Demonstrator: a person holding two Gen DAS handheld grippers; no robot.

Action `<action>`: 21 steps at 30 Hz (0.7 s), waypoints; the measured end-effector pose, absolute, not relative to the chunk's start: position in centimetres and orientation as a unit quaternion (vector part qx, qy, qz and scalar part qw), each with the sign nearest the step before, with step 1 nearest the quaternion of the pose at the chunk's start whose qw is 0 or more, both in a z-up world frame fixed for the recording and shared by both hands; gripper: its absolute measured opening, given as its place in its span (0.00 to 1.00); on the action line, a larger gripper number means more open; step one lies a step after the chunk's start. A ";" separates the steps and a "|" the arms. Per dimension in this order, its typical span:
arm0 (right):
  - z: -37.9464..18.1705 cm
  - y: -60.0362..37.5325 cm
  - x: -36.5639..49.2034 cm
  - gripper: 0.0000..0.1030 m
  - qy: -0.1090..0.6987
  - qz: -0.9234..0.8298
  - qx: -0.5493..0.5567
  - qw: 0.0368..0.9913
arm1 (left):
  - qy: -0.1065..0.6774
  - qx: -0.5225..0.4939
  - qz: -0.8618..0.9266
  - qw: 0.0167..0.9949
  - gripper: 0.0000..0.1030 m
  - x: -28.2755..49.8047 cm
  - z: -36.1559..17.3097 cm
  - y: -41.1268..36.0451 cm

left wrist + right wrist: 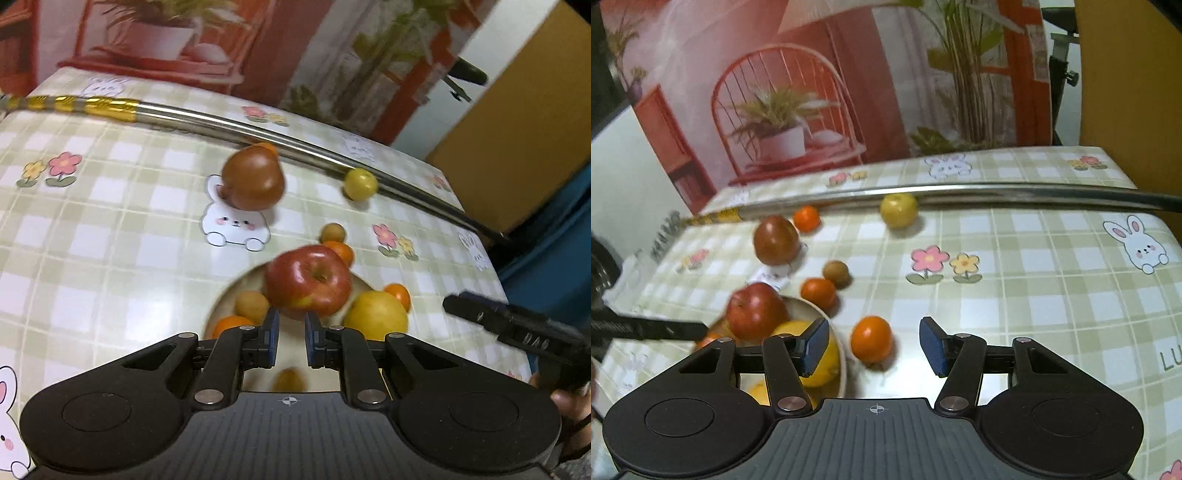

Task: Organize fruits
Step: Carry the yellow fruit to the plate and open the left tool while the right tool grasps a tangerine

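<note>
My left gripper hovers over a cream bowl. Its jaws stand close together, pinching the near underside of a red apple, which hangs just above the bowl's fruit. Inside the bowl are a big yellow fruit, small oranges and a tan fruit. From the right wrist view, the apple sits above the bowl rim. My right gripper is open, with a loose orange on the cloth between its fingertips, and it also shows in the left wrist view.
On the checked tablecloth lie a brown-red tomato, two more oranges, a small brown fruit and a yellow fruit. A metal rod crosses the table's far side. A printed backdrop stands behind.
</note>
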State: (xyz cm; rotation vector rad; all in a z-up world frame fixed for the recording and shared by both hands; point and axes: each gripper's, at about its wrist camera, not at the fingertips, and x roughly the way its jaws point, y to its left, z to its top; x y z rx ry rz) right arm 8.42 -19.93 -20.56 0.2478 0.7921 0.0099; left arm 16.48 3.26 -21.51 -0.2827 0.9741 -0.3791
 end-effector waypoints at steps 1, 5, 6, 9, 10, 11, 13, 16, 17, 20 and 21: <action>-20.9 -20.2 8.7 0.50 0.388 0.003 0.125 0.913 | 0.461 -0.134 -0.181 0.858 0.16 16.8 -21.4 3.3; -22.2 -21.0 9.9 0.44 0.396 -0.002 0.142 0.907 | 0.442 -0.114 -0.176 0.872 0.16 16.7 -20.6 2.5; -22.5 -21.0 10.2 0.44 0.400 0.001 0.141 0.906 | 0.439 -0.114 -0.176 0.874 0.17 16.5 -20.6 2.4; -23.4 -20.6 11.1 0.41 0.410 0.014 0.141 0.901 | 0.438 -0.110 -0.168 0.876 0.17 16.5 -20.8 2.3; -23.6 -20.4 11.4 0.40 0.413 0.016 0.139 0.900 | 0.441 -0.111 -0.164 0.876 0.17 16.6 -21.0 2.3; -23.9 -20.3 11.7 0.39 0.415 0.018 0.138 0.899 | 0.443 -0.114 -0.161 0.875 0.17 16.6 -21.1 2.4; -24.3 -20.1 12.2 0.37 0.421 0.022 0.141 0.896 | 0.447 -0.119 -0.157 0.872 0.17 16.7 -21.4 2.5; -25.1 -20.3 12.6 0.36 0.426 0.026 0.161 0.890 | 0.450 -0.115 -0.154 0.872 0.19 16.6 -21.7 2.4; -25.3 -20.5 12.6 0.35 0.424 0.026 0.172 0.889 | 0.451 -0.111 -0.152 0.872 0.19 16.5 -21.8 2.3; -25.6 -21.0 12.7 0.30 0.421 0.032 0.205 0.883 | 0.452 -0.106 -0.148 0.873 0.21 16.2 -21.8 2.4; -25.7 -21.2 12.7 0.30 0.419 0.032 0.212 0.882 | 0.452 -0.107 -0.148 0.873 0.21 16.2 -21.8 2.5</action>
